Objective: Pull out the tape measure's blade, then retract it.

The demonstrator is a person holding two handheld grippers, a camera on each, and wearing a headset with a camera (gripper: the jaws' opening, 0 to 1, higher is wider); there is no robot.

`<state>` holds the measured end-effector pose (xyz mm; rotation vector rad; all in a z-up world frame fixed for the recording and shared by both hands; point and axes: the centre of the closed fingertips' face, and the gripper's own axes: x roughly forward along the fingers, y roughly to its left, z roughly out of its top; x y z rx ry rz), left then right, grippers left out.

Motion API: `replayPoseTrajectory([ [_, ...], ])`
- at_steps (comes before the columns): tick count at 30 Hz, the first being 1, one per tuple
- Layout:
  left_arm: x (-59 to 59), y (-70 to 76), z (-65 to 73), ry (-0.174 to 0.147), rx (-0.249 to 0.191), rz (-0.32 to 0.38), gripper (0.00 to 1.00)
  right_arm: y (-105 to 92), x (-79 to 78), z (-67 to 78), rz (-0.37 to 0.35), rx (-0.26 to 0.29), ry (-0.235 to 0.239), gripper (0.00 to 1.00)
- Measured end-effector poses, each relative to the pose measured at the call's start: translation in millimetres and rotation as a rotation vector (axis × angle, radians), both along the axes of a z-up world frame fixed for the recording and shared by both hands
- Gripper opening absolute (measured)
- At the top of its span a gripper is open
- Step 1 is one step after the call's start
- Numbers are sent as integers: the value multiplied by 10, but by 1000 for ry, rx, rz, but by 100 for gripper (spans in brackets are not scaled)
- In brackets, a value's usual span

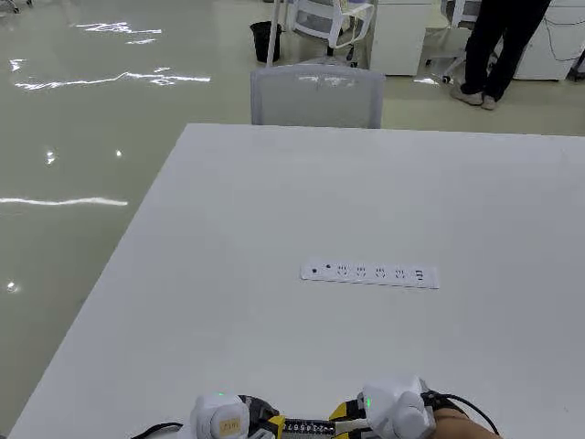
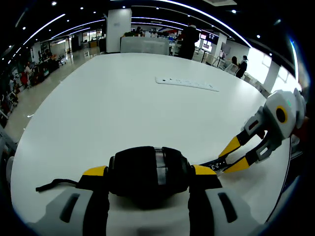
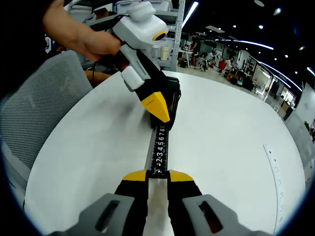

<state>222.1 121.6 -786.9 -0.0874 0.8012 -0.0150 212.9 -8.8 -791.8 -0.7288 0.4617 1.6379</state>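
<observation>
right gripper (image 3: 157,178): my jaws pinch the blade (image 3: 159,150) tip | blade runs ahead into black case (image 3: 170,98) | left gripper (image 3: 157,106) clamps case | white table (image 3: 226,147) beneath | mesh chair (image 3: 34,115) left

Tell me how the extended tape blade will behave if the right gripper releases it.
The blade looks thin and narrow, so it is probably springy yet apt to kink. Released by the right gripper, it would likely snap back into the compact case.

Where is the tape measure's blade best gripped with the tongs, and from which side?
At its free end, approached head-on along its length, as the right tongs do now: the blade runs straight out of the case, so a pull should stay in line.
</observation>
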Motion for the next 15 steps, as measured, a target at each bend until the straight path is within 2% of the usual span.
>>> replayPoseTrajectory([
  [15, -11, 1, 22, -1, -3, -2, 61, 60, -13, -3, 4, 4, -2, 13],
])
